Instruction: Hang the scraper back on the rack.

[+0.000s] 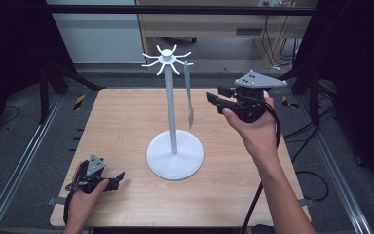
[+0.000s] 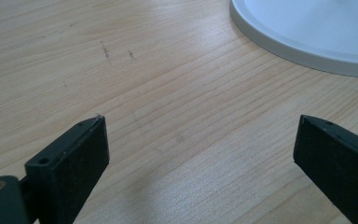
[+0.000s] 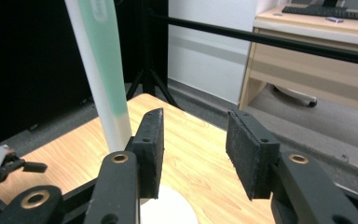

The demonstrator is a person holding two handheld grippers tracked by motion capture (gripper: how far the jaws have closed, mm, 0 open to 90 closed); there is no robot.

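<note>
Pale wooden desk (image 1: 126,117) under studio light, ringed by dark frames and black curtains, with a beige cabinet and trailing cables on the grey floor beyond the far edge.

Near the front left corner, left gripper (image 1: 118,178) held low over the desk in a hand, jaws released and standing wide apart, nothing between them; bare wood grain between the two black pads (image 2: 81,154) in the left gripper view, with the rim of the stand's round base (image 2: 303,51) just ahead.

At the middle of the desk, white hook stand (image 1: 171,112) upright on its round base, slim pole rising to a crown of curved hooks near the top. Hanging from a hook on the crown's right side, pale green spatula (image 1: 189,95), handle up, blade down, clear of the desk and just beside the pole.

Toward the right edge, right gripper (image 1: 213,100) raised in a hand well above the desk, jaws pointing left at the spatula's lower part and partly open, gripping nothing. In the right gripper view, the spatula (image 3: 103,60) rising just left of the left-hand pad (image 3: 151,149), outside the gap, contact impossible to tell.
</note>
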